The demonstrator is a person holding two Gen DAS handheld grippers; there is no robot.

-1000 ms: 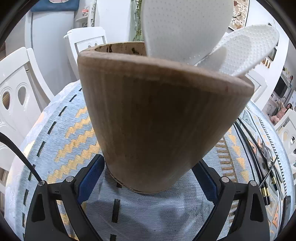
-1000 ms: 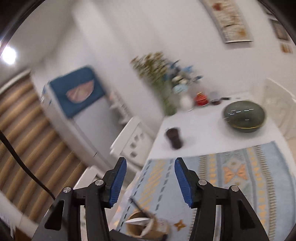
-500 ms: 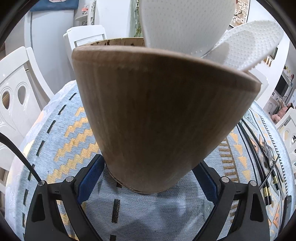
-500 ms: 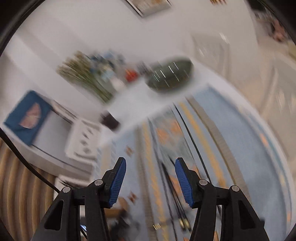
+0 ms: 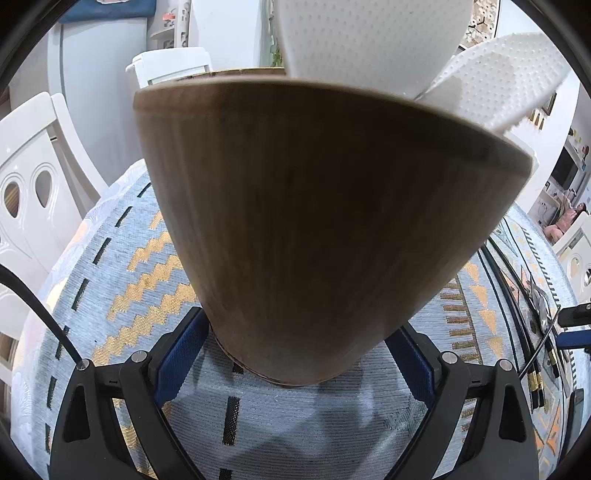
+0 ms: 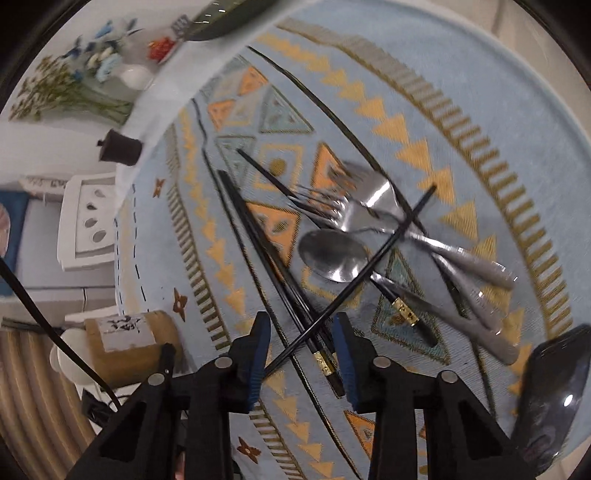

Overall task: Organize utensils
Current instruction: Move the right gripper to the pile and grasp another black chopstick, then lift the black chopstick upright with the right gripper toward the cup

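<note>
Two grippers are seen, one per wrist view. L gripper (image 5: 297,354) is clamped on a wooden holder (image 5: 317,221), blue pads pressed to its base on both sides; holder is stood on the patterned cloth (image 5: 122,280) w/ two white dotted utensils (image 5: 369,40) stuck up out of its top. White chairs (image 5: 33,177) are seen behind the surface.

R gripper (image 6: 301,354) is angled down over a pile of utensils on the cloth (image 6: 461,92). Its jaws have just been closing and are now part-open; several black chopsticks (image 6: 280,280) are crossed between the pads, incl. one slanted stick (image 6: 369,258) laid over the rest. No pad contact w/ any stick can be made out, so nothing is gripped yet.

Beyond the pads, approx. mid-frame, a spoon (image 6: 332,254) is lain bowl-up, w/ forks (image 6: 343,206) just above it, tines overlapped; handles are fanned to the right. Gold bands are seen on the chopstick ends (image 6: 404,314). A dark glossy object (image 6: 550,398) is seen at lower right; its kind can't be told.

At lower left of the R view the holder (image 6: 125,343) is seen again, a label on its side, well apart from the pile. Flowers (image 6: 81,74) and a dark bowl (image 6: 225,18) are stood at the far end of the surface.
</note>
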